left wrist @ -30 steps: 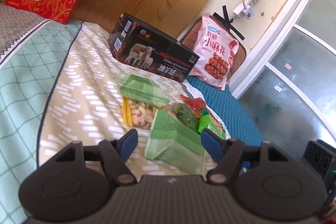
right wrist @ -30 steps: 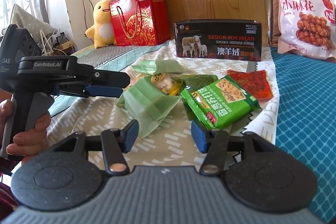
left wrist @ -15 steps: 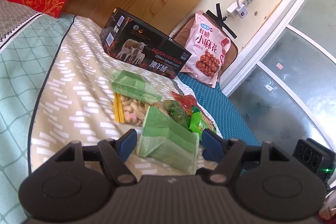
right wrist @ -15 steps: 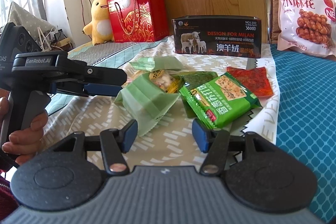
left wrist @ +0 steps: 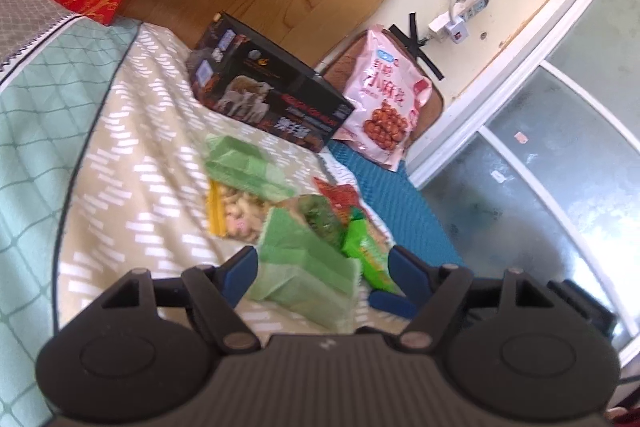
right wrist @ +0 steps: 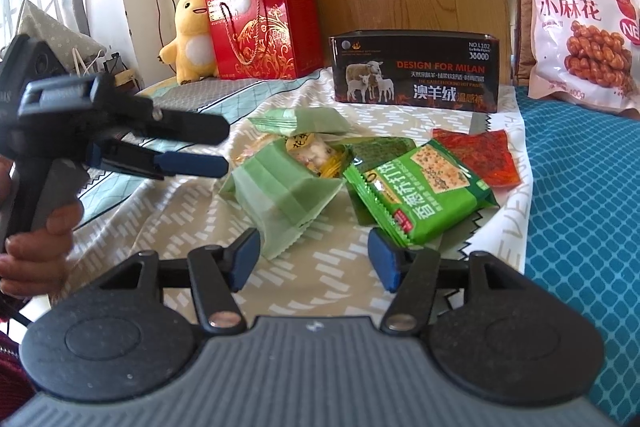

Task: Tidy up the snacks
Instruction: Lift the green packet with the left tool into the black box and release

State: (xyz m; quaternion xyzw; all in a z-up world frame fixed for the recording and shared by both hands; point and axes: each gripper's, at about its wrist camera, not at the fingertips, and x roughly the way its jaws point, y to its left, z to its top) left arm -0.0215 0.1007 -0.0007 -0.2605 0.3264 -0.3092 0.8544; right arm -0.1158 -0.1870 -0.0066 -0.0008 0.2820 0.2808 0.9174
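Left gripper (left wrist: 320,265), jaws opening and now wider than a second ago, with the pale green packet (left wrist: 308,275) lying between the blue pads (left wrist: 240,267) but untouched by either; in the right wrist view the same gripper (right wrist: 192,147) hangs clear of the bedspread (right wrist: 168,211), just left of the snack pile, its fingers short of the packet (right wrist: 280,191). Right gripper (right wrist: 314,261), jaws moderately apart and nearly unchanged, nothing between them; the bright green cracker pack (right wrist: 416,195) lies just ahead of its right pad and the pale green packet just ahead of its left. Beyond these, in one loose cluster: a bag of nuts (right wrist: 312,151), a dark green sachet (right wrist: 384,149), a red sachet (right wrist: 480,155) to the right, and a second pale green packet (right wrist: 300,121) at the far side. Farther off stand a black box (right wrist: 416,71), a pink bag (right wrist: 580,35) on the right and a red gift bag (right wrist: 260,27) on the left. The left view has tilted slightly since the earlier frames and the packet now sits more squarely in the jaw gap. Reading: the widening suggests preparation to take the pale green packet; no snack is yet lifted or sorted, so the task appears to be at its start.
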